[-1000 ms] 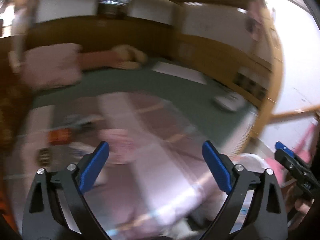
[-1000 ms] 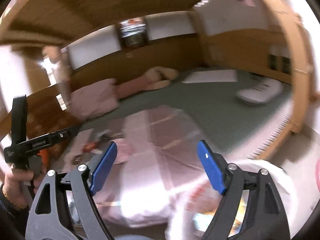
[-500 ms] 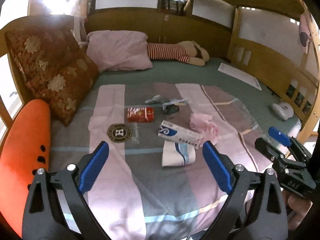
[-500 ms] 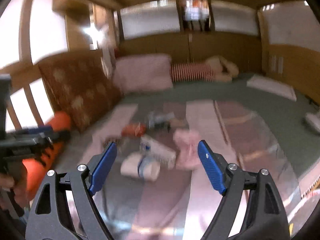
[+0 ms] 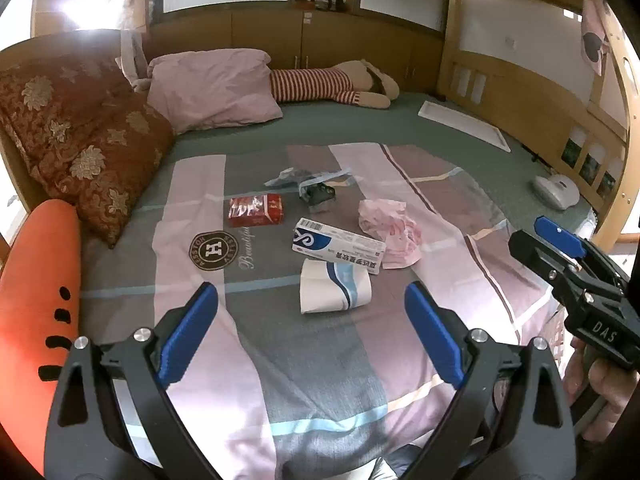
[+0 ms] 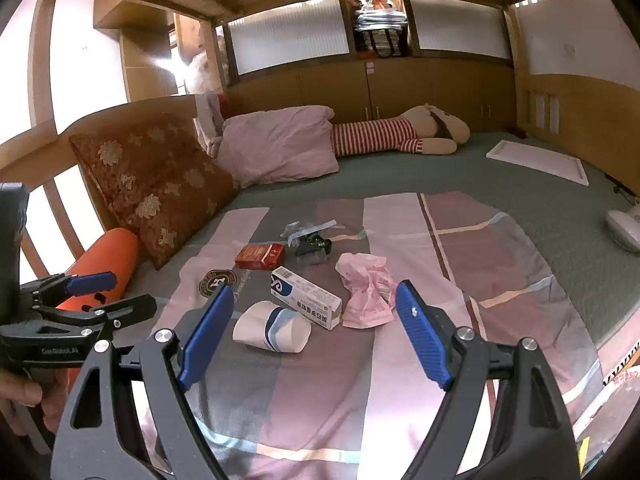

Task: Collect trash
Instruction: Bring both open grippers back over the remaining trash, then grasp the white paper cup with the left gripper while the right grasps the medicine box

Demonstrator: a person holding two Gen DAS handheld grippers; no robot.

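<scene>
Paper trash lies clustered mid-bed on the striped blanket [image 5: 280, 360]: a crushed cup [image 5: 334, 292] nearest, a toothpaste box [image 5: 338, 246] touching it, pink wrapper [image 5: 390, 232] right, red packet [image 5: 256, 210] farther left. All look light and crushable; the cup's sides suit pinching. Both grippers, left [image 5: 312, 332] and right [image 6: 314, 334], hover wide open, empty.

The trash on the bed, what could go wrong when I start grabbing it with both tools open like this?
1. The paper cup lies on its side on the soft blanket, so it may roll or crush when pinched.
2. The white box touches the cup and the pink bag; grabbing one may drag the others.
3. The left tool and right tool aim at the same pile and could collide.
</scene>
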